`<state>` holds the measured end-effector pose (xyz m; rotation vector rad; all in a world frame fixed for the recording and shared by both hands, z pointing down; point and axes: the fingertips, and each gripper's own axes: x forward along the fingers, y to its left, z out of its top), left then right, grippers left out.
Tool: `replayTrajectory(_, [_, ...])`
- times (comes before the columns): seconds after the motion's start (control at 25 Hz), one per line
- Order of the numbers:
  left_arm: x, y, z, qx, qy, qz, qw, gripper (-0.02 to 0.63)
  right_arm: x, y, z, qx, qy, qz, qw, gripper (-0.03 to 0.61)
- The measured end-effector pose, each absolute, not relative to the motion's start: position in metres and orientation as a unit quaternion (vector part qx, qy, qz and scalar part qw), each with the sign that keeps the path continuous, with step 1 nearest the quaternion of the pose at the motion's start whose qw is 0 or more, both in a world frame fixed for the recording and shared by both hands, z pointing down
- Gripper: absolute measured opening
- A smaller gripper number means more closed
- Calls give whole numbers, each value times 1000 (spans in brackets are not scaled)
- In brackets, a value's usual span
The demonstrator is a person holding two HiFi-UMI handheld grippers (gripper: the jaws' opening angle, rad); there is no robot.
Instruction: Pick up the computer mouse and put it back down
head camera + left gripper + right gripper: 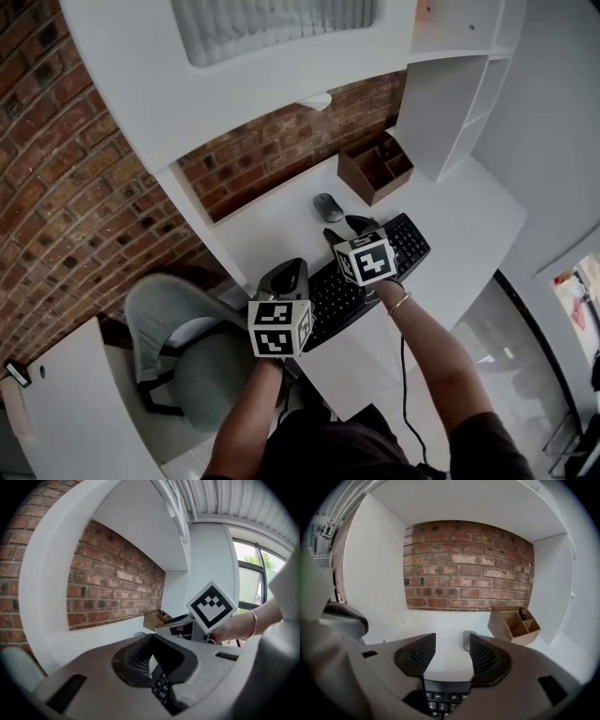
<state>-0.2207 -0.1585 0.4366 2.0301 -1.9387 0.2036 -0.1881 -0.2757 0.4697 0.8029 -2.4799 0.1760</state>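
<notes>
The grey computer mouse (327, 207) lies on the white desk (272, 230), beyond the black keyboard (352, 291). My right gripper (355, 224) hovers over the keyboard's far edge, pointing at the mouse and a short way from it. In the right gripper view its jaws stand open with only bare desk between them, and the mouse (467, 639) peeks out just past the right pad (483, 658). My left gripper (289, 273) hangs over the keyboard's near-left end. Its fingertips (151, 638) meet with nothing held.
A brown wooden organiser (377, 169) stands at the desk's back right against the brick wall (281, 141). A white shelf unit (450, 103) rises on the right. A grey-green chair (173, 323) sits to the left of the desk. A cable (404, 375) hangs below the right forearm.
</notes>
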Motion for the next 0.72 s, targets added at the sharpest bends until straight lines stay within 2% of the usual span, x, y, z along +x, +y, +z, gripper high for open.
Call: replayTrajectory(0.72, [-227, -188, 466, 670, -714, 64, 192, 9, -218, -356, 534, 282, -899, 80, 325, 232])
